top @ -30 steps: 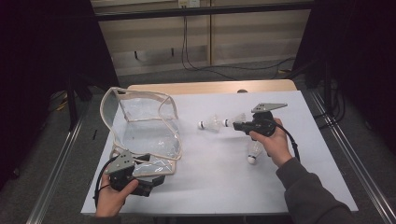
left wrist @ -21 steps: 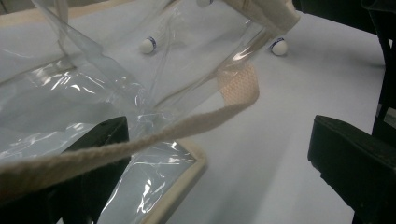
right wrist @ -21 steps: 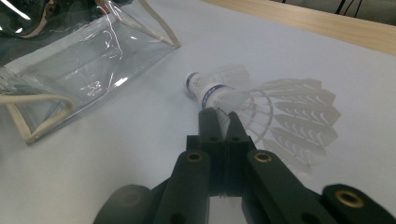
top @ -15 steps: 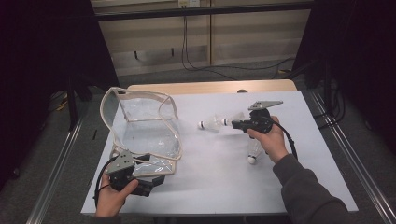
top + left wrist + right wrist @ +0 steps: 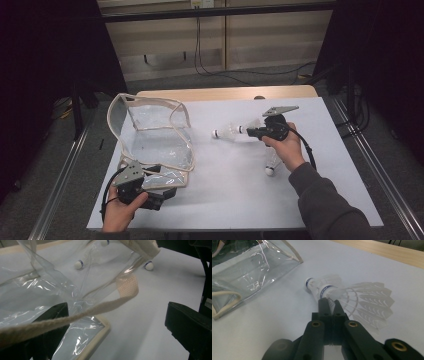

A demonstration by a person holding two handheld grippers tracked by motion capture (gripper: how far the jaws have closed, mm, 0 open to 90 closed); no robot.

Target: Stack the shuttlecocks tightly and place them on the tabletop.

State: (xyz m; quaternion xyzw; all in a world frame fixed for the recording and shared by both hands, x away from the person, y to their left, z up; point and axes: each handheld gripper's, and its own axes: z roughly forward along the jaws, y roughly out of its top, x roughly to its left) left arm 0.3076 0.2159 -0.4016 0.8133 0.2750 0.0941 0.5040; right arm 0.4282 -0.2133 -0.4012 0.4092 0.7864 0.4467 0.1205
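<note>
While the right gripper (image 5: 330, 301) is pinching the shuttlecock (image 5: 352, 298) feathers toward the nine-o'clock bag (image 5: 155, 140), with the left gripper (image 5: 117, 322) gaping, they risk crushing.

I see a glossy clear plastic bag (image 5: 155, 142) with cloth trim, feathered shuttlecock (image 5: 352, 296), matt black tongs (image 5: 329, 305), matt white table (image 5: 225, 190)

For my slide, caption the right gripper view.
Right gripper pinching a shuttlecock above the white table, clear bag nearby.
</note>
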